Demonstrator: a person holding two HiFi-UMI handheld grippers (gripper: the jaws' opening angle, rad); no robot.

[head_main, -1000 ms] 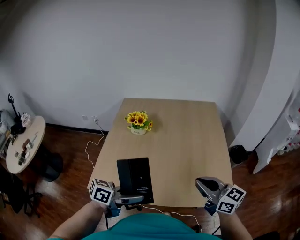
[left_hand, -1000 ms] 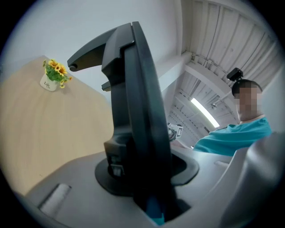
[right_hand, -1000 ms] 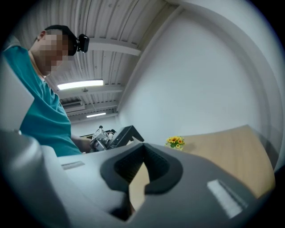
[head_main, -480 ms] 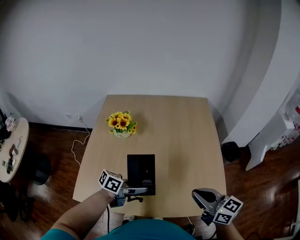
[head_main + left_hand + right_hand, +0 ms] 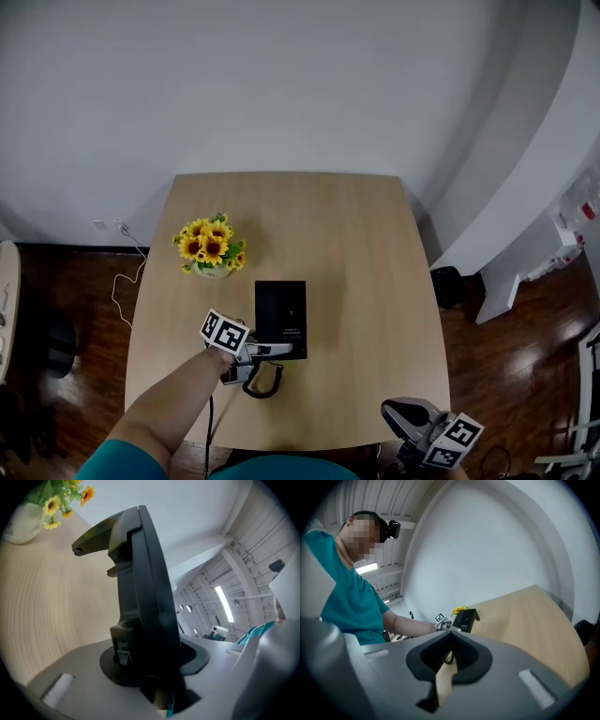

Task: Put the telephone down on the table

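While the right gripper [image 5: 401, 417] hangs pinched together and empty by the table's [image 5: 375, 281] near edge, the left gripper [image 5: 269, 351] clamps the black telephone [image 5: 281, 317] over the tabletop, near the sunflower pot [image 5: 211, 253] beyond.

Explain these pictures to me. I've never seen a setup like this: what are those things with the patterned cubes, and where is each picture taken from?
There's no robot here. A person holds a two-jaw gripper in each hand, and the patterned cubes are part of them. The top-down picture comes from a camera on the person's head. The other two come from cameras riding on each gripper, looking along its jaws. On the wooden table stands a pot of sunflowers. The left gripper is shut on a black telephone, held over the table. The right gripper is near the table's front edge, jaws together, holding nothing.
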